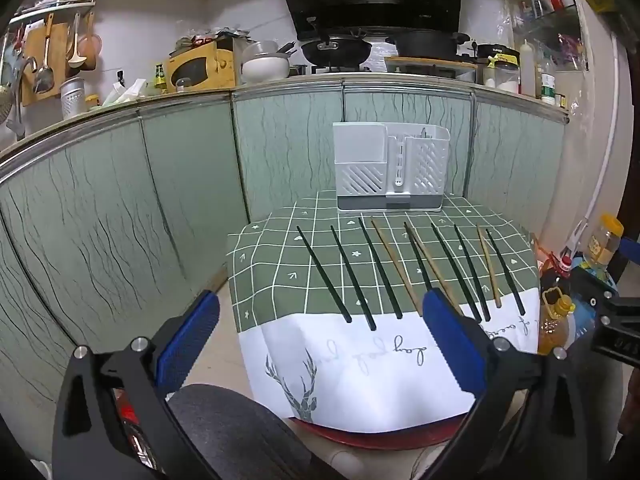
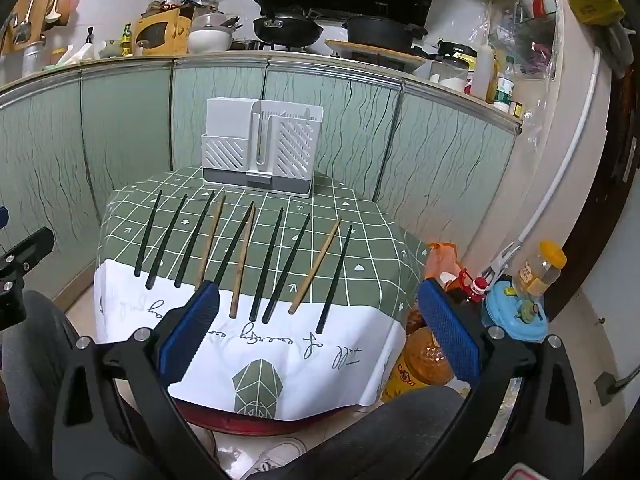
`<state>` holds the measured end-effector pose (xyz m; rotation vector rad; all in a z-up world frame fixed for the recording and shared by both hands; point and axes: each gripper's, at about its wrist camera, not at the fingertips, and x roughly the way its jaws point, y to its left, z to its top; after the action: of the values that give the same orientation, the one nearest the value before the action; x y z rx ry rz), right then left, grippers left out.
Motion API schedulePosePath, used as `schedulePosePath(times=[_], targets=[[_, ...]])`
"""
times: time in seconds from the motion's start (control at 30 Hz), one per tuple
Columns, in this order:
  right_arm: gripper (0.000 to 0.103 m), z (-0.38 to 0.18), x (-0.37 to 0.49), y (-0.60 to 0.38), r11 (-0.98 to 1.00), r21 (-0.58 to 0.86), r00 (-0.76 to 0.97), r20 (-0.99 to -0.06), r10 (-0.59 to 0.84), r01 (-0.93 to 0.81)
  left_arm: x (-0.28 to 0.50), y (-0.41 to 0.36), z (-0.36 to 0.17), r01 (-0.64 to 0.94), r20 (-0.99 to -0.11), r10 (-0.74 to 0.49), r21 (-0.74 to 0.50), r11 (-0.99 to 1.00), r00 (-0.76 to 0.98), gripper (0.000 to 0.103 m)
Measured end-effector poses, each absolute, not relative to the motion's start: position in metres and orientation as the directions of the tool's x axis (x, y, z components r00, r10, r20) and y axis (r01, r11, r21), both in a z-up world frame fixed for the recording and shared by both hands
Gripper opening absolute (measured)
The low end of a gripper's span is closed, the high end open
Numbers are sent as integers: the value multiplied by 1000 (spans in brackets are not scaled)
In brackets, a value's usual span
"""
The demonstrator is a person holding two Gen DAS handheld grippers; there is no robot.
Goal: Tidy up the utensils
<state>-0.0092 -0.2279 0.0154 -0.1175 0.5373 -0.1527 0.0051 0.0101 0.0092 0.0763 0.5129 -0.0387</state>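
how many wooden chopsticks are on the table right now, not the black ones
3, all lying on the green checked cloth among the black chopsticks: one fourth from the left, one crossing a black stick near the middle, one second from the right. None appears hidden.

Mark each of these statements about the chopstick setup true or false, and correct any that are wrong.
1. Both grippers are open and hold nothing. True: left gripper, right gripper.
2. Every chopstick is black. False: the chopsticks include three wooden ones.
3. The white utensil holder stands at the far edge of the table, behind the chopsticks. True.
4. The tablecloth is plain red. False: it is green checked with a white border.
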Motion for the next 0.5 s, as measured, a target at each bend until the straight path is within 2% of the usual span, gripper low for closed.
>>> schedulePosePath(times=[0.5], targets=[[95,12,-12,-232,983,-138,845,-505,-174,120,5,3,-1,62,-504,-14,78,995,864,98]])
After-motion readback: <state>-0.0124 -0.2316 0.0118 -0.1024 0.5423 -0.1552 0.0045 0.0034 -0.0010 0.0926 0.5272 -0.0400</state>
